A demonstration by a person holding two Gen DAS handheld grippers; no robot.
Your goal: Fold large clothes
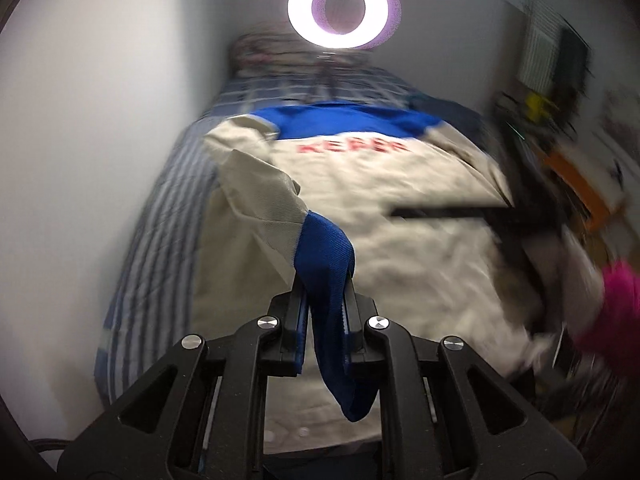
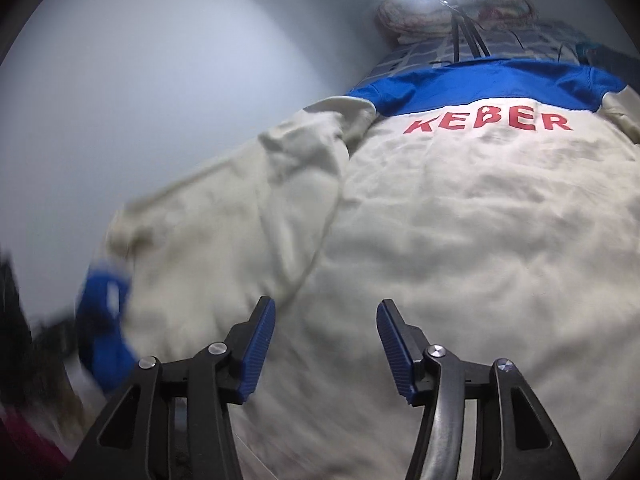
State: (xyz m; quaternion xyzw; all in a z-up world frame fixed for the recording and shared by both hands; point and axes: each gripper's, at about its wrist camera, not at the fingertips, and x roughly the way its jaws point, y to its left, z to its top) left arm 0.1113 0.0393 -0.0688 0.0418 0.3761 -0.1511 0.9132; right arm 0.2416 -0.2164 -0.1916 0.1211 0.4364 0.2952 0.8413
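On the bed (image 1: 168,208), with the jacket (image 1: 380,200) spread back-up, the left gripper (image 1: 325,280) pinching the blue cuff (image 1: 326,256) should carry the sleeve (image 1: 256,192) flat across the jacket's back while the right gripper (image 2: 326,312), spread wide and empty above it, steadies the cloth.

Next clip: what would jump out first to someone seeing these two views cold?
A big cream jacket with a blue yoke and red lettering lies back-up across a striped bed, filling both views. The left gripper is shut on the jacket's blue cuff, lifting the sleeve, while the right gripper hangs open above the jacket's back. A glaring ring light stands at the bed's far end.
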